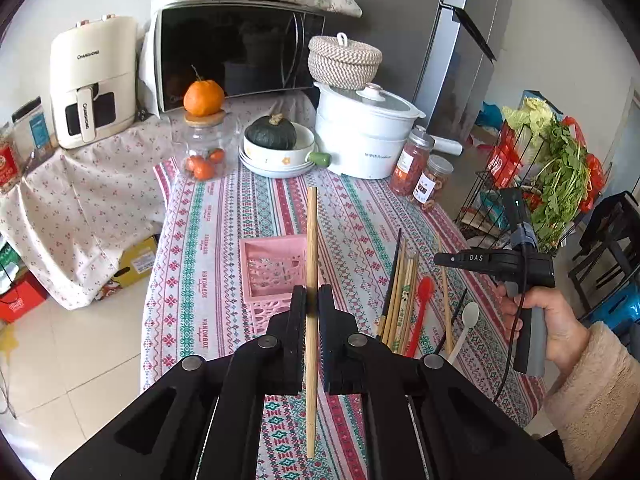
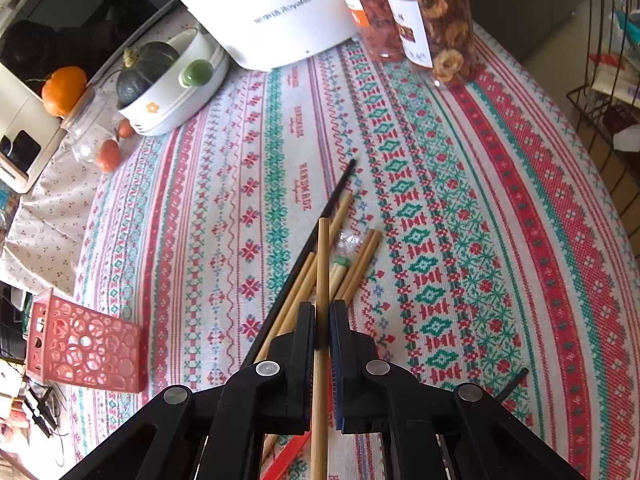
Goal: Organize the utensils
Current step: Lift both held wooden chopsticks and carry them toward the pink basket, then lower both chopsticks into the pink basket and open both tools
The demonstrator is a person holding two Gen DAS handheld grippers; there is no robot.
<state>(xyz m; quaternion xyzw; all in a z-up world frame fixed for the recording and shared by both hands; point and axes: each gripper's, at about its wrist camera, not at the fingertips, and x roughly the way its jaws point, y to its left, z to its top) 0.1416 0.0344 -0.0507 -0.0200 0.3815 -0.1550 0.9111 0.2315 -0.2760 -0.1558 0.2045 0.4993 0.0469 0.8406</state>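
My left gripper (image 1: 312, 294) is shut on a bamboo chopstick (image 1: 311, 240) and holds it upright above the table, just right of the pink perforated basket (image 1: 268, 270). My right gripper (image 2: 322, 310) is shut on another bamboo chopstick (image 2: 322, 264), just above a pile of bamboo chopsticks (image 2: 352, 268) and a black chopstick (image 2: 336, 196). In the left wrist view the pile (image 1: 402, 300) lies right of the basket, with a red spoon (image 1: 420, 308) and a white spoon (image 1: 466, 324) beside it. The basket also shows in the right wrist view (image 2: 86, 346).
A white cooking pot (image 1: 366, 132), two snack jars (image 1: 424, 172), a bowl with a green squash (image 1: 276, 144) and a glass jar with oranges (image 1: 204, 148) stand at the table's far end. A wire vegetable rack (image 1: 532, 168) stands right of the table.
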